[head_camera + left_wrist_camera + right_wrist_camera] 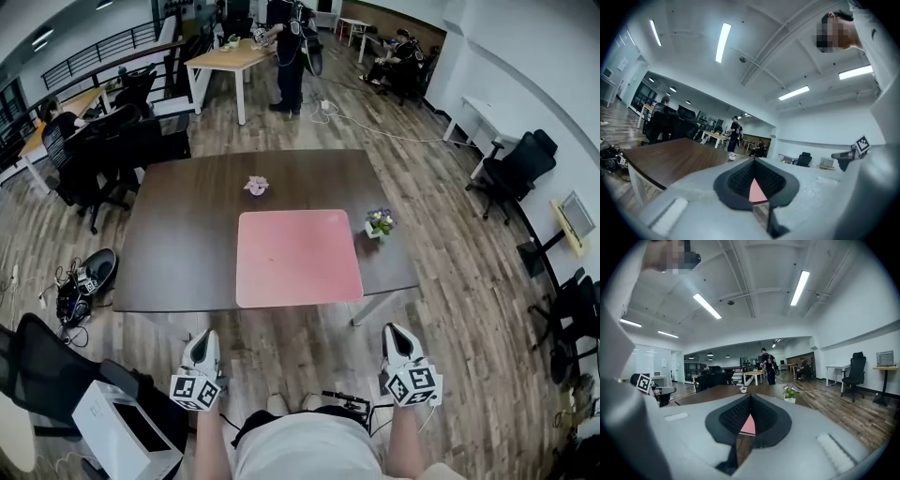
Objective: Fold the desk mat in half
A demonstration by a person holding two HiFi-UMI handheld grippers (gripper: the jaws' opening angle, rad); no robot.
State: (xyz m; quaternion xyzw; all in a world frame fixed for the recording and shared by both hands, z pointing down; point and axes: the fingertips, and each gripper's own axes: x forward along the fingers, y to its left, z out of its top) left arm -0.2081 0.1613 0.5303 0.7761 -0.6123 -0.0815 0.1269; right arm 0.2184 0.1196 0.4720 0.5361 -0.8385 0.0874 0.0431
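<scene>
The pink desk mat (298, 257) lay flat at the near edge of the brown table (187, 234). A flower pot (379, 223) stood just right of the mat, and a small pink ornament (256, 185) sat beyond it. The left gripper (202, 337) and right gripper (396, 332) hung short of the mat, jaws pressed together on nothing.

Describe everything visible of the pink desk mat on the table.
The desk mat is a thin pink rectangle with rounded corners. It lies flat and unfolded on the dark brown table, its near edge along the table's near edge. Nothing lies on it; a small flower pot stands by its far right corner.
</scene>
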